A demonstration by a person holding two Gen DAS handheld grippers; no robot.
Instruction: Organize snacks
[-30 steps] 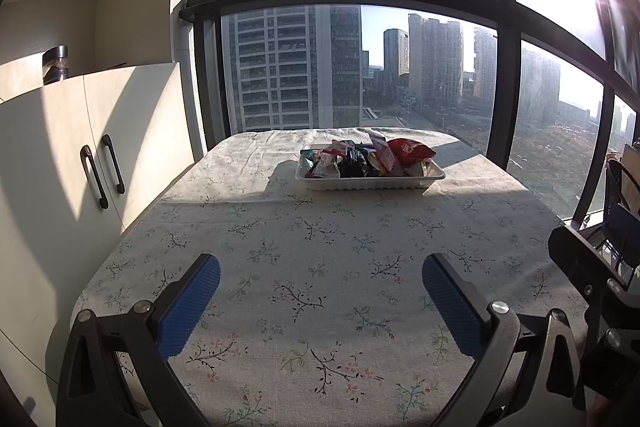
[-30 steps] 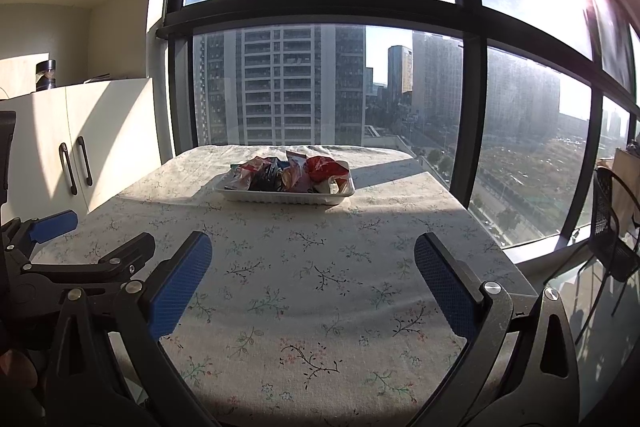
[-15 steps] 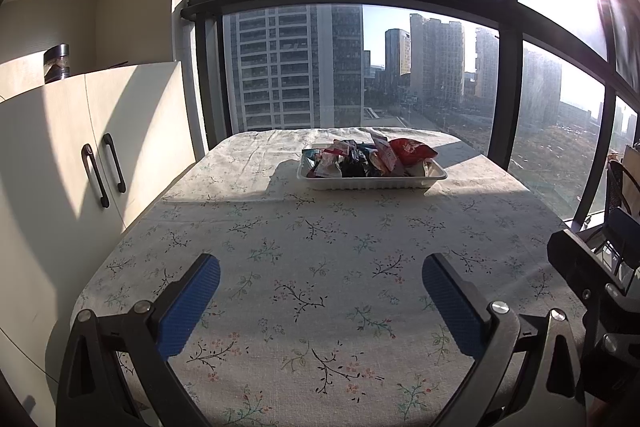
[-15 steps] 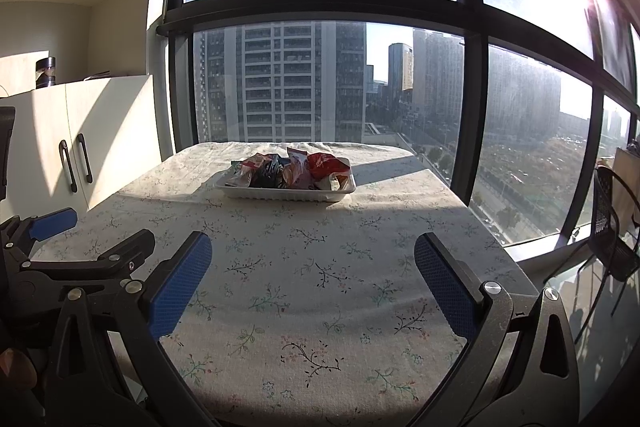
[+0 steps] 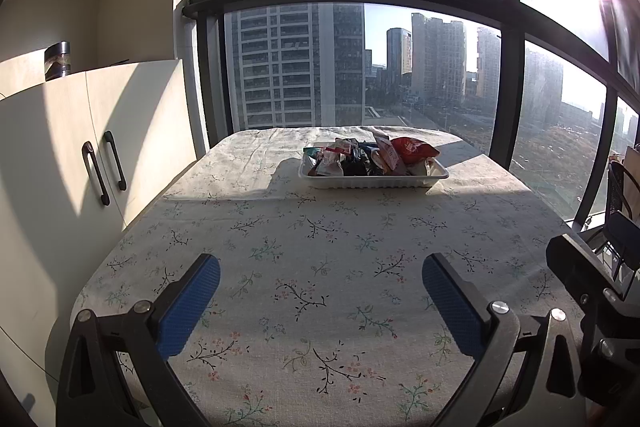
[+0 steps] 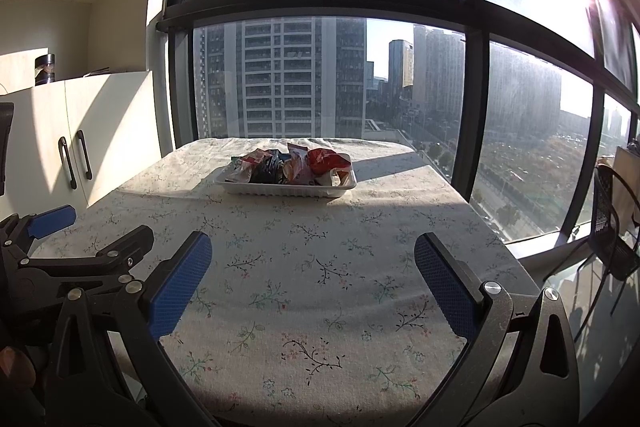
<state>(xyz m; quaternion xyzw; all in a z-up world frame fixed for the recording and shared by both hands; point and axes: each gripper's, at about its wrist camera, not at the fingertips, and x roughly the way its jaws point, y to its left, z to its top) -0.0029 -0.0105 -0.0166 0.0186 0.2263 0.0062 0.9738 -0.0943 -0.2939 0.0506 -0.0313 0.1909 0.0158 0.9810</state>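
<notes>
A white tray (image 5: pixel 438 173) piled with several snack packets (image 5: pixel 362 157), a red bag (image 5: pixel 412 149) at its right end, sits at the far side of the table. It also shows in the right wrist view, the tray (image 6: pixel 240 187) with the snack packets (image 6: pixel 280 165). My left gripper (image 5: pixel 320 273) is open and empty, low over the near part of the table, far from the tray. My right gripper (image 6: pixel 312 253) is open and empty beside it; the left gripper (image 6: pixel 52 223) shows at its left edge.
The table wears a floral cloth (image 5: pixel 320 235). A white cabinet (image 5: pixel 100 147) with dark handles stands along the left, a jar (image 5: pixel 57 61) on top. Large windows (image 5: pixel 360 67) close the far side. A black wire chair (image 6: pixel 616 227) stands to the right.
The right wrist view has crept slightly toward the tray. The left gripper has hardly moved. Both grippers stay open.
</notes>
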